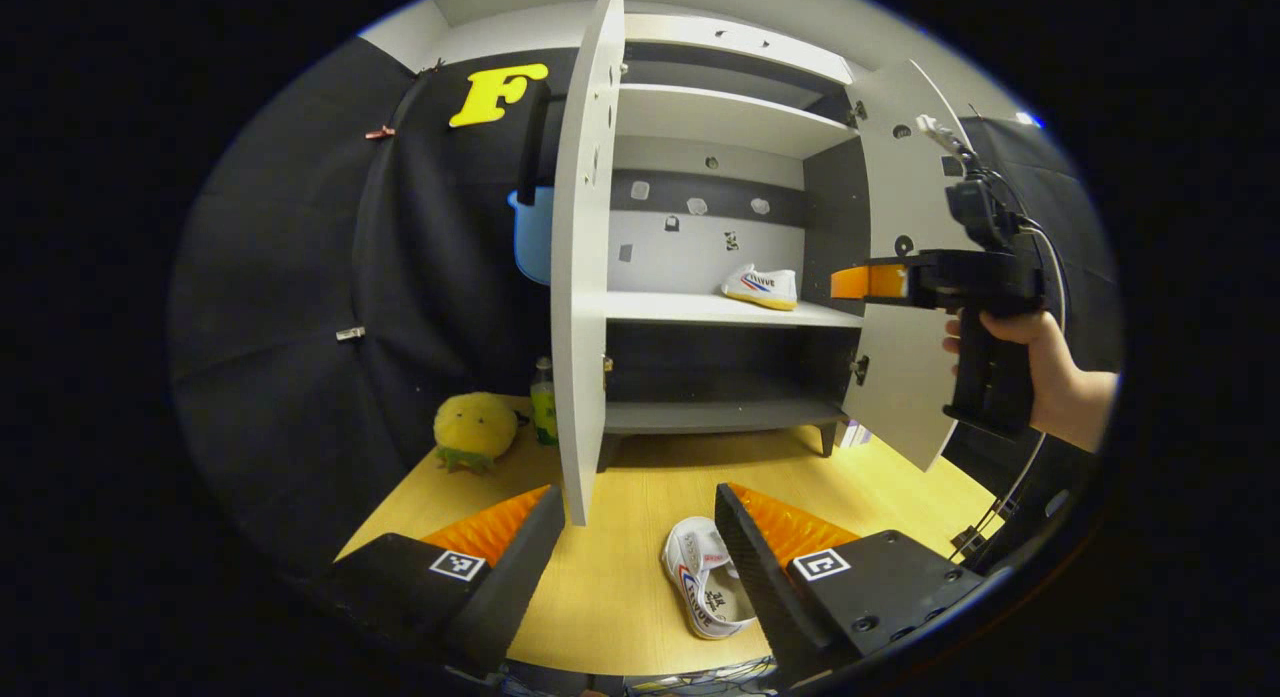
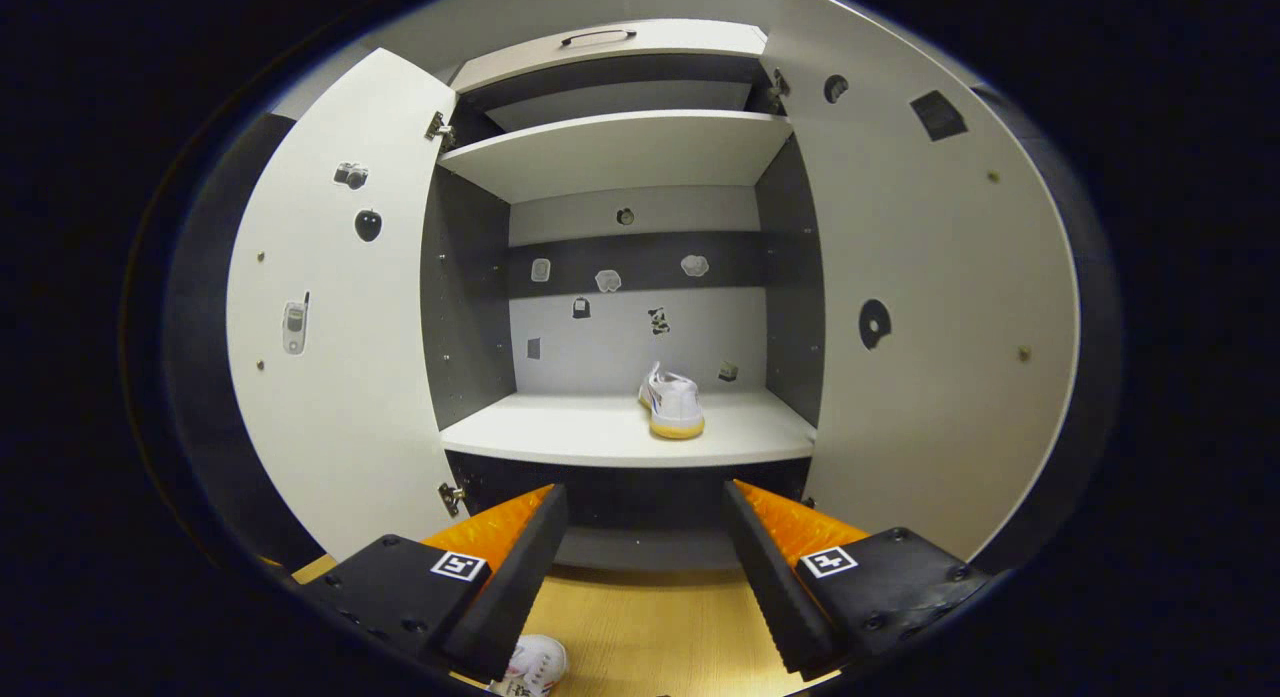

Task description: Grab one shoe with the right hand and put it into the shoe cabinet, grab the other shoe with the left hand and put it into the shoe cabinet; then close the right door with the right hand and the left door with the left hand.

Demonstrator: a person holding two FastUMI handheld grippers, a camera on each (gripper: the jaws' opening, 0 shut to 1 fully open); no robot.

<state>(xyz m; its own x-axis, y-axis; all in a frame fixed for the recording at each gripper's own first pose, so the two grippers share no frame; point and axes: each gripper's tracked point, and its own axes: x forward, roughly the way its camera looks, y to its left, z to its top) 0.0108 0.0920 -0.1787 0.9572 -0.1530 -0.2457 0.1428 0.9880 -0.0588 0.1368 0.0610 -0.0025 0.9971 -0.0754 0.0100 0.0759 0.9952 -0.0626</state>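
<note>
A white shoe [image 1: 761,286] with a yellow sole rests on the middle shelf of the shoe cabinet [image 1: 720,312], toward the right; it appears again [image 2: 672,401] in the right gripper view. The other white shoe [image 1: 706,587] lies on the wooden table, just inside the right finger of my left gripper [image 1: 640,537], which is open above it. A bit of that shoe [image 2: 535,665] peeks out at the bottom of the right gripper view. My right gripper [image 2: 645,537] is open and empty in front of the shelf; in the left gripper view a hand holds it [image 1: 868,281] by the right door [image 1: 905,307]. Both doors stand open.
The left door [image 1: 585,267] juts out toward me, its edge close to my left gripper's left finger. A yellow plush toy [image 1: 475,429] and a green bottle [image 1: 543,402] stand left of the cabinet, with a blue container [image 1: 530,235] behind the door. The wooden table [image 1: 640,487] spreads before the cabinet.
</note>
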